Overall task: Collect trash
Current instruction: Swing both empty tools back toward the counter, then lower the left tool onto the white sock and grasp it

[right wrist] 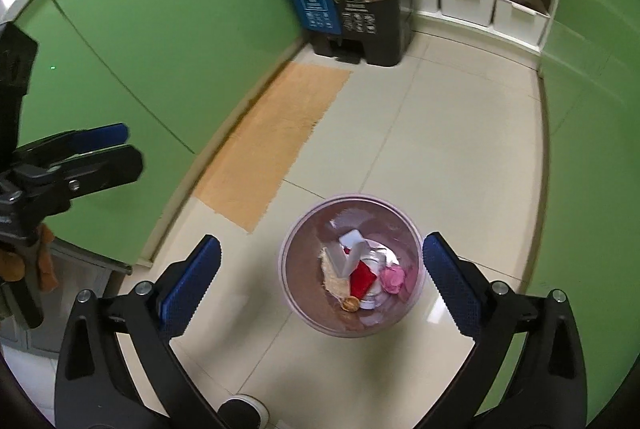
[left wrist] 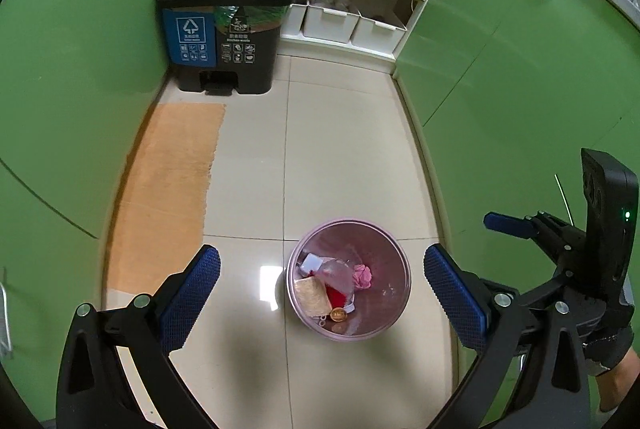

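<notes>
A small pink wastebasket point(left wrist: 394, 325) stands on the tiled floor, seen from above in both views point(right wrist: 296, 309). It holds trash: a crumpled pink paper point(left wrist: 363, 275), a clear plastic piece, a red item point(right wrist: 362, 279), a tan pad and a white piece. My left gripper point(left wrist: 322, 293) is open and empty, hovering above the basket. My right gripper point(right wrist: 320, 279) is open and empty, also above it. Each gripper shows at the edge of the other's view.
A black two-compartment pedal bin point(left wrist: 224, 33) with blue and dark labels stands at the far wall point(right wrist: 356, 1). An orange mat point(left wrist: 168, 185) lies along the left green cabinets. White shelves with storage boxes point(left wrist: 352, 21), a basin and a steel pot stand behind.
</notes>
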{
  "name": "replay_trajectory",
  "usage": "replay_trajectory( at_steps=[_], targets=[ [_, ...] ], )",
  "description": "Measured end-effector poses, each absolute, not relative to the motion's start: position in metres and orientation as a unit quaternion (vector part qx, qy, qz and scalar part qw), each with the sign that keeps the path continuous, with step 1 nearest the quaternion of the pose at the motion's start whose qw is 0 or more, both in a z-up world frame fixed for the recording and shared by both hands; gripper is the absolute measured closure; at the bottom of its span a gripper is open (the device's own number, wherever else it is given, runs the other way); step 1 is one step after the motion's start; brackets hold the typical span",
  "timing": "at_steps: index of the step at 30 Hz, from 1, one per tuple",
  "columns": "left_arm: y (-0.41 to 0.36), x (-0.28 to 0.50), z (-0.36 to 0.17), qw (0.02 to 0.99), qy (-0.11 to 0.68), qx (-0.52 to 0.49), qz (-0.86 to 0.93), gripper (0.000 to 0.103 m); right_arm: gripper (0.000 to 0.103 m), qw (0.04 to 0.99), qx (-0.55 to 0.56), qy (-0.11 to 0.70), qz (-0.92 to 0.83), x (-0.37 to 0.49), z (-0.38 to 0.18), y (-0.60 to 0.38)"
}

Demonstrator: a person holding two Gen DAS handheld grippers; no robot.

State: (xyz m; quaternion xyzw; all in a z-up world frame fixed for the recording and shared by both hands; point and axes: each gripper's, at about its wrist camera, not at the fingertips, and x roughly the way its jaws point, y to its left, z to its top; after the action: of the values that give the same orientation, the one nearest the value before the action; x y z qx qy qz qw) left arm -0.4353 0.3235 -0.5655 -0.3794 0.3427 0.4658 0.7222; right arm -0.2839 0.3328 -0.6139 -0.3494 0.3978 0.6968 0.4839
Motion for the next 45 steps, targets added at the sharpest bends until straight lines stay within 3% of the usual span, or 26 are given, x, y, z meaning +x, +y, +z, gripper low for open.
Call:
replay_trajectory(
  at_steps=[5,10,22,27,34,45],
  targets=[
    [0.313,-0.426,-0.542,0.727,0.351,-0.380,0.452,0.005,0.004,0.509,-0.347,0.402,0.677,-0.268,-0.576,0.316],
    [0.293,-0.414,-0.473,0.734,0.363,-0.378,0.433,0.005,0.003,0.528,-0.333,0.409,0.666,-0.251,-0.492,0.288],
    [0.220,-0.357,-0.199,0.772,0.393,-0.336,0.370,0.005,0.003,0.598,-0.272,0.418,0.628,-0.198,-0.193,0.183],
    [0.195,-0.319,-0.121,0.798,0.394,-0.306,0.338,0.005,0.003,0.648,-0.242,0.404,0.599,-0.159,-0.103,0.121],
    [0.158,-0.240,-0.064,0.841,0.395,-0.252,0.273,0.005,0.003,0.721,-0.191,0.403,0.531,-0.090,-0.054,0.028],
    [0.090,-0.098,-0.046,0.871,0.413,-0.199,0.173,0.005,0.003,0.789,-0.143,0.419,0.427,0.025,-0.043,-0.109]
  ],
)
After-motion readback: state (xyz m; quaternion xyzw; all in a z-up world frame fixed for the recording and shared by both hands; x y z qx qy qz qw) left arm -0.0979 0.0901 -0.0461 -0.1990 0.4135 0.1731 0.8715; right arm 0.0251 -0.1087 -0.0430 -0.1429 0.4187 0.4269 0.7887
